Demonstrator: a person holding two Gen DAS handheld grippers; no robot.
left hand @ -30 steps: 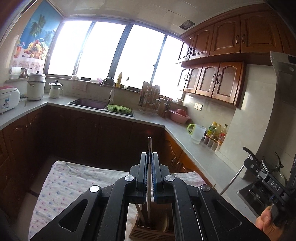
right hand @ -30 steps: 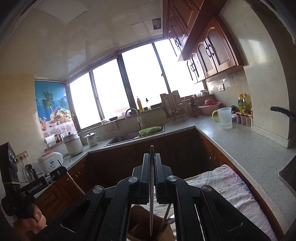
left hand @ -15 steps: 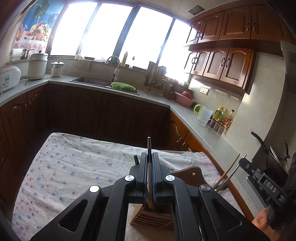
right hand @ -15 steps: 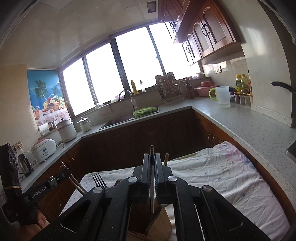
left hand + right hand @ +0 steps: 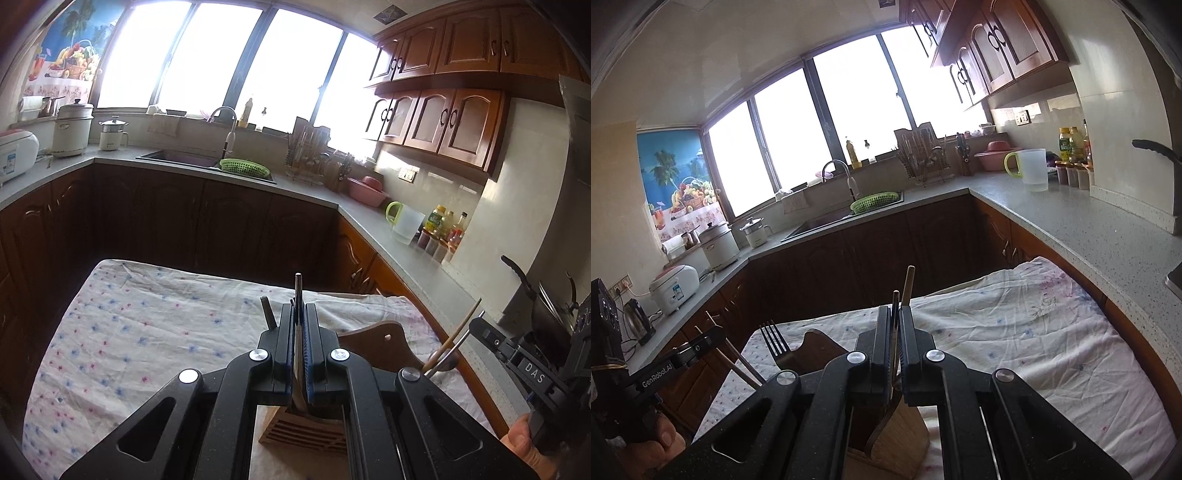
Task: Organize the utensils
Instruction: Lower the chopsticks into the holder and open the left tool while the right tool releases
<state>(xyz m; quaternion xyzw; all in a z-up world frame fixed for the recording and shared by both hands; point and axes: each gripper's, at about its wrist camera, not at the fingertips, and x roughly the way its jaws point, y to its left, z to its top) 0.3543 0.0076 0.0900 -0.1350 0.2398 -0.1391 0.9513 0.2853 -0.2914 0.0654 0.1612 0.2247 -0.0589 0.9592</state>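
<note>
My left gripper (image 5: 297, 314) is shut on a thin utensil handle (image 5: 297, 291) that stands upright above a wooden utensil holder (image 5: 303, 430) on the flowered cloth (image 5: 147, 332). My right gripper (image 5: 894, 317) is shut on another thin utensil handle (image 5: 895, 301) over the same holder (image 5: 897, 435). A black fork (image 5: 774, 338) and a wooden stick (image 5: 908, 284) stand in the holder. Each view shows the other gripper at its edge, the right gripper (image 5: 476, 332) and the left gripper (image 5: 713, 338), with chopsticks (image 5: 454, 341) by it.
A wooden cutting board (image 5: 380, 345) lies behind the holder. The table is ringed by dark cabinets and a grey counter (image 5: 1089, 221) with a sink (image 5: 184, 157), green basket (image 5: 243, 167), jug (image 5: 1032, 170), bottles, rice cookers and a pan handle (image 5: 1156, 149).
Both grippers have come down and tilted towards the table. The holder, fork and cutting board have come into view under them. Both stay shut on their utensils.
</note>
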